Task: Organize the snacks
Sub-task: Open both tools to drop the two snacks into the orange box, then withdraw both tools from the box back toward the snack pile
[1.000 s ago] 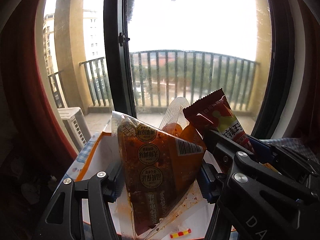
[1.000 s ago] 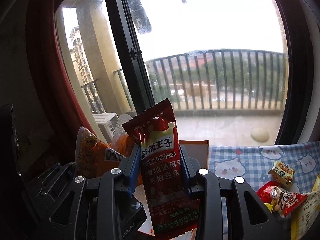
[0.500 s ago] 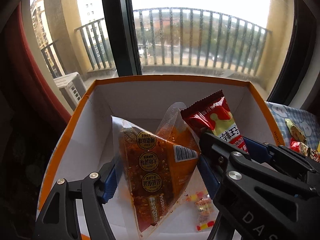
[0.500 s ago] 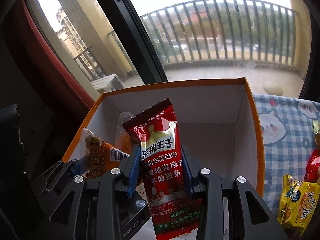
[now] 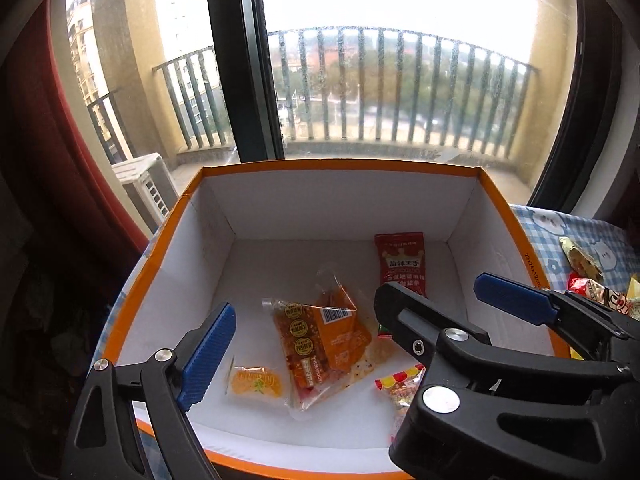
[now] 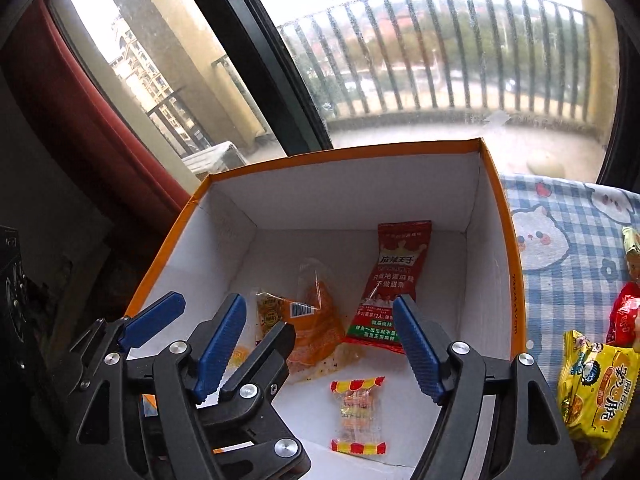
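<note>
Snack packets (image 5: pixel 322 334) lie in the box (image 5: pixel 340 200); both hand-held grippers, left (image 5: pixel 352 320) and right (image 6: pixel 320 344), just opened, empty

a large window (image 5: pixel 400 80) with a dark frame (image 5: pixel 244 60) looked onto a balcony railing (image 5: pixel 400 88), trees and apartment blocks under a bright overcast sky. a red curtain (image 6: pixel 80 112) hung at left. a blue checked tablecloth (image 6: pixel 568 248) with cartoon cats covered the table at right.
</note>
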`<state>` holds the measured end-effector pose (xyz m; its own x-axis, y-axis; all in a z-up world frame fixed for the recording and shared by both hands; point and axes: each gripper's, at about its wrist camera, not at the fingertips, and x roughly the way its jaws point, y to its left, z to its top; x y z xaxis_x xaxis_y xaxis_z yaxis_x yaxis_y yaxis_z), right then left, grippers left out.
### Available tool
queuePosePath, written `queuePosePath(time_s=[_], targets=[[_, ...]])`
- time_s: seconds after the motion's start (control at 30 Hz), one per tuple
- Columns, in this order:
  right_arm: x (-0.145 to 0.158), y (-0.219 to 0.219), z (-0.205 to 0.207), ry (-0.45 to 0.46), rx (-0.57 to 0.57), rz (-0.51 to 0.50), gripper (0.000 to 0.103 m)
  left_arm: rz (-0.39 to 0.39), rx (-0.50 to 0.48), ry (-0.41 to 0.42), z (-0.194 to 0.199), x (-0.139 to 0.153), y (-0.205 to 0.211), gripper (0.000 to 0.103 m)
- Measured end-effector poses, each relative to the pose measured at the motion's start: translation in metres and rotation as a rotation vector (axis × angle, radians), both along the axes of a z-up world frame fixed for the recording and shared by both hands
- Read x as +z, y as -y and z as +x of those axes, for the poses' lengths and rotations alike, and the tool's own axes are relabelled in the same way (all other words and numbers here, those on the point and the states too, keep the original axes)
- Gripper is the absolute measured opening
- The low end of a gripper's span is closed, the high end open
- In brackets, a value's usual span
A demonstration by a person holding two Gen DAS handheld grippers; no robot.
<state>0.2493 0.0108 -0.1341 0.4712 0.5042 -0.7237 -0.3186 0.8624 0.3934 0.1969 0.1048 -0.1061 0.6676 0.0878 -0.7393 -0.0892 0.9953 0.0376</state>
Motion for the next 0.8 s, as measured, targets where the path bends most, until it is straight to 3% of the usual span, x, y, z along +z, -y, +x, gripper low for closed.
queuePosePath(time_s=[0.07, 0.1, 0.8], targets=[[0.006, 0.005, -0.01, 0.03, -0.036, -0.042, 0.093, -0.008, -0.004, 0.016, -0.008, 0.004, 0.004, 0.091], [0.008, 0.01, -0.017, 0.054, -0.049, -0.051, 0.095, -0.014, -0.008, 0.023, -0.012, 0.006, 0.006, 0.091], [0.057, 0.097, -0.111, 0.139, -0.121, -0.037, 0.096, -0.085, -0.135, 0.168, -0.098, 0.046, 0.081, 0.092]])
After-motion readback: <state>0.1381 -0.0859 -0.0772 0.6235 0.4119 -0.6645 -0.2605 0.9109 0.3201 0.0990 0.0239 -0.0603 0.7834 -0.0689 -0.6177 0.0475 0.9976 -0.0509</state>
